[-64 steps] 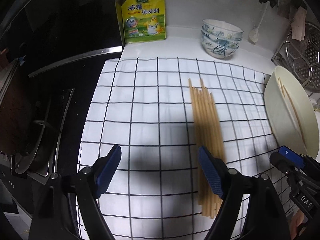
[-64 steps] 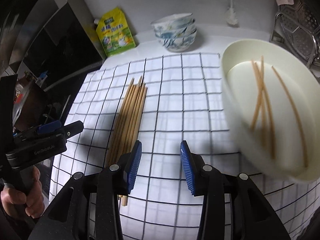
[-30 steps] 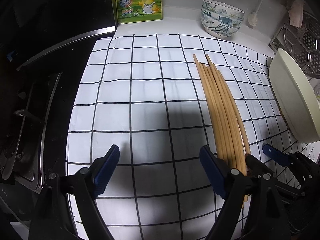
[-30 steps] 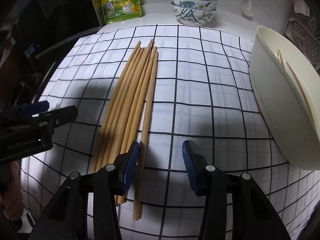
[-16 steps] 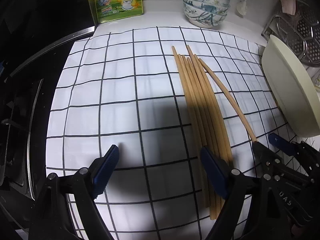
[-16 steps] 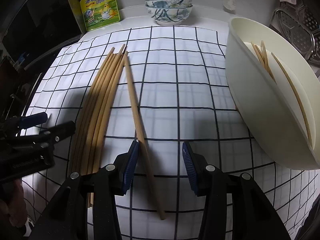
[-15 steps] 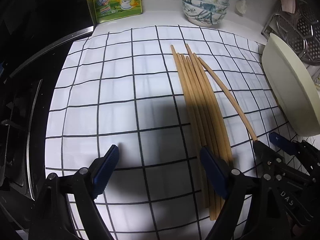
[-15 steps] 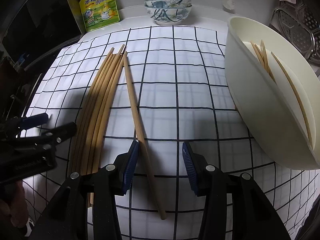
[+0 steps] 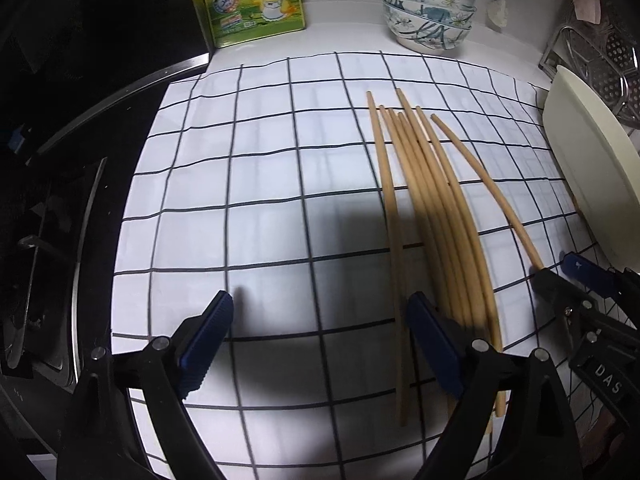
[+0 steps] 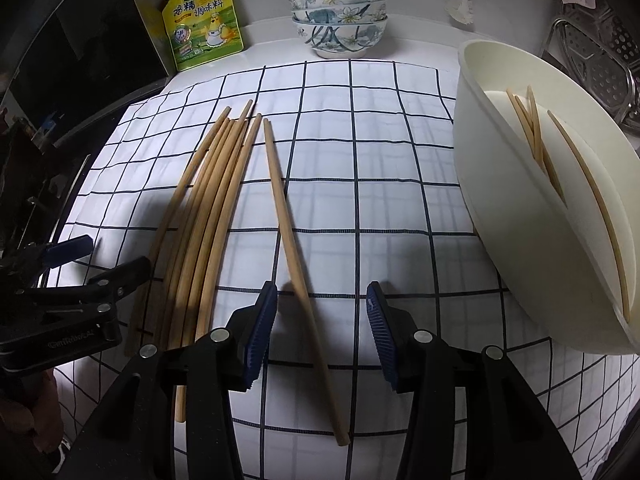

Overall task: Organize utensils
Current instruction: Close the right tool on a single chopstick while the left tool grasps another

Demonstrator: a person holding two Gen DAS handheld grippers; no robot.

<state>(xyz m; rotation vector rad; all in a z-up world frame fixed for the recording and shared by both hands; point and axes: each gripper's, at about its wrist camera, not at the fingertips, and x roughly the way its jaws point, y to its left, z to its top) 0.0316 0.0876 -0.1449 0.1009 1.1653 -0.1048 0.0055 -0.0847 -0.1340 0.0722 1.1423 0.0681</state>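
Bamboo chopsticks lie on a white cloth with a dark grid, spread over the desk. Most of them form a bundle of chopsticks packed side by side, lengthways away from the cameras, with one at the left edge of the bundle splayed slightly apart at its near end in the left wrist view. A single chopstick lies apart from the bundle on its right, angled so that its far tip is near the bundle and its near end points away.

Over that single chopstick hangs the right gripper, its blue-padded fingers moderately apart with the stick running between them, touching neither pad as far as I can see. The left gripper hovers above the cloth with its fingers spread wide and nothing between them; its right finger sits over the near part of the bundle.

To the right, a cream basin stands tilted at the cloth's edge with several more chopsticks inside. At the back of the desk are a stack of floral bowls and a yellow-green seasoning pouch. A metal rack shows behind the basin, and a dark stove lies left of the cloth.
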